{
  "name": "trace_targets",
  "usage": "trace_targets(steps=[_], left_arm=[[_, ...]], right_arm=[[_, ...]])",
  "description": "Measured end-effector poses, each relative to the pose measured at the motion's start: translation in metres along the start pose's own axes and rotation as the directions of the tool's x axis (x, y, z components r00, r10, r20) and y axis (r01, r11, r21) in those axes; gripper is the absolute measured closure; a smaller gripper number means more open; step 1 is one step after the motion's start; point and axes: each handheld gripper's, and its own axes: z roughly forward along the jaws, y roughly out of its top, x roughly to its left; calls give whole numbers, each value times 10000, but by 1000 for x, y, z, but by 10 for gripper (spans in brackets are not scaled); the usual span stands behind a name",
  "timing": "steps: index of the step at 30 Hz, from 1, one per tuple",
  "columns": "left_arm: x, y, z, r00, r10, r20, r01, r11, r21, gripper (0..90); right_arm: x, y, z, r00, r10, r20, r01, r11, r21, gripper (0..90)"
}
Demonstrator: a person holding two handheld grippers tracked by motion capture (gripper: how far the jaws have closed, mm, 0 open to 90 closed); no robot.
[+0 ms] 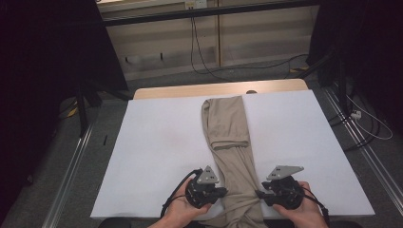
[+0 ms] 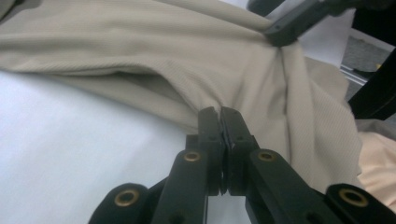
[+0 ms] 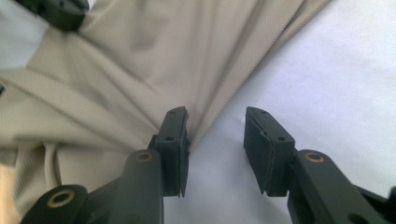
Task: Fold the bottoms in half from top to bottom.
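Beige trousers (image 1: pixel 229 137) are lying lengthwise down the middle of the white table (image 1: pixel 157 142), folded into one narrow strip with the far end reaching the table's far edge and the near end bunching at the edge by the person. A crosswise crease is showing partway along the strip, where a shorter upper layer seems to be ending, so some lengthwise folding is looking done; the folding end to end is looking not yet begun, as I judge it. The left gripper (image 2: pixel 219 122) is sitting at the strip's left edge near the person, its jaws pressed together and pinching a ridge of the cloth between the pads. The right gripper (image 3: pixel 215 140) is resting at the strip's right edge, its jaws standing partly apart with the left pad lying just against the fabric's border and the other over bare table; nothing is being clamped there. What is probably remaining is getting hold of that right edge and carrying the near end up over the strip. No containers are standing on the table.
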Motion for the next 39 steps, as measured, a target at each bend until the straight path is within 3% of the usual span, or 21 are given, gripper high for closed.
trace_targets(steps=[2,5,7,9,11,13,14,15,16,18,20,23,27,30,34,37,39], left_arm=[[2,-4,1,9997,-197,166,196,9998,62,885],[4,-4,-2,9984,-475,318,473,9989,68,836],[2,-4,-7,9995,-248,178,250,9996,-109,803],[-1,-1,-11,9994,249,257,-237,9987,-457,740],[-4,3,-8,9947,1006,201,-992,9932,-603,715],[-8,6,-2,9829,1832,192,-1812,9805,-762,687],[-10,7,1,9748,2226,169,-2208,9724,-756,676],[-11,8,4,9699,2398,434,-2366,9693,-670,676],[-11,7,6,9688,2448,386,-2426,9686,-537,679],[-11,4,12,9766,2071,580,-2087,9777,217,769],[-10,0,11,9848,1607,667,-1622,9866,191,804],[-14,-4,5,9917,997,812,-1034,9937,432,833],[-18,-10,0,9887,599,1377,-654,9972,362,744],[-17,-7,-3,9833,388,1780,-485,9976,503,735],[-8,-1,-6,9903,156,1382,-170,9998,94,602],[12,8,-11,9986,418,330,-406,9985,-355,499],[32,16,-11,9990,169,-416,-197,9976,-662,437]], right_arm=[[3,-2,-2,9996,-100,254,98,9999,82,667],[3,-3,-4,9996,-51,276,49,10000,75,699],[4,-3,-6,9996,-120,271,121,9999,-25,685],[5,-2,-9,9993,-165,345,179,9990,-407,641],[4,1,-11,9996,-237,160,249,9963,-820,665],[5,5,-10,9989,-451,-133,435,9941,-994,722],[6,7,-9,9982,-599,-1,596,9933,-993,732],[7,9,-9,9978,-626,210,644,9931,-981,734],[6,11,-9,9981,-614,-54,604,9924,-1076,745],[3,13,-8,9967,-571,-571,499,9915,-1201,740],[3,10,-2,9936,-410,-1050,307,9947,-981,692],[9,5,8,9921,-648,-1074,612,9975,-361,589],[18,1,6,9887,-1151,-963,1130,9932,-273,509],[17,-2,1,9894,-918,-1123,910,9958,-122,506],[10,6,-3,9904,-837,-1100,779,9954,-557,451],[-8,20,-5,9939,-570,-945,472,9935,-1032,440],[-21,34,-2,9964,-601,-597,520,9902,-1294,448]])
